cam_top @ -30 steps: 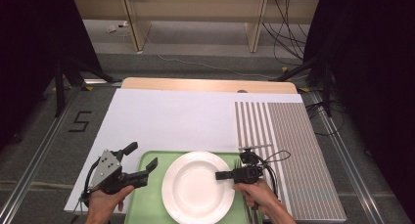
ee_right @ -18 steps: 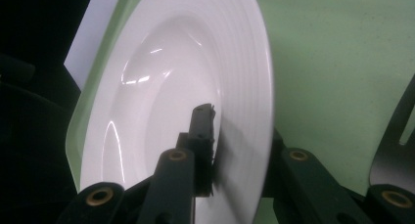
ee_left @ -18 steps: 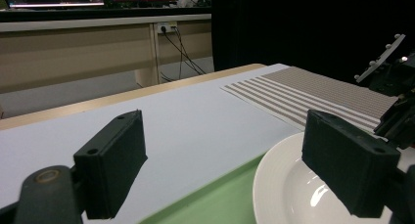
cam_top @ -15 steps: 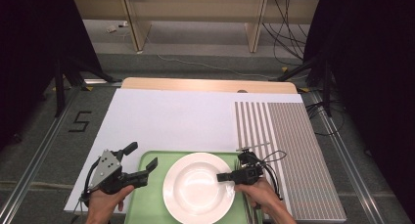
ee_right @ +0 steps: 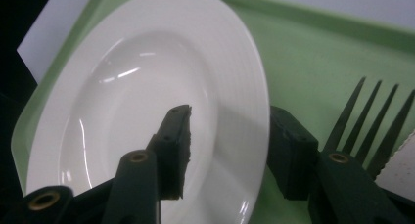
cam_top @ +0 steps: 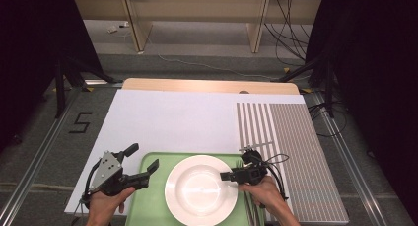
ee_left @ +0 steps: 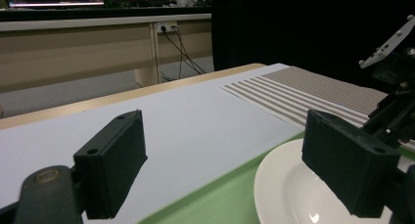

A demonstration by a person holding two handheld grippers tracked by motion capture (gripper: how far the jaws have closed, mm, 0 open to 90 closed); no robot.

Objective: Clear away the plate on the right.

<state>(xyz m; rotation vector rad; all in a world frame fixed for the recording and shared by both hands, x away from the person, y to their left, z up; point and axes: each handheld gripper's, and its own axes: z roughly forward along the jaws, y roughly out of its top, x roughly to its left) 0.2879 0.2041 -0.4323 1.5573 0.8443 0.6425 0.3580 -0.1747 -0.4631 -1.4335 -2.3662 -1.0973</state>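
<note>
Right claw (ee_right: 227,153) just opening astride plate (ee_right: 122,87) rim.

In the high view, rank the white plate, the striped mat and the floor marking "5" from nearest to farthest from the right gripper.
1. White plate: right at the right gripper, its rim between the open jaws.
2. Striped mat: just beside it, on the table's right part.
3. Floor marking "5": far off, left of the table.

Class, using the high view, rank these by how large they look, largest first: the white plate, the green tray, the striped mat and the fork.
1. striped mat
2. green tray, though part of it is cut off at the bottom edge, so this place is unsure
3. white plate
4. fork, partly hidden by the right hand
</note>
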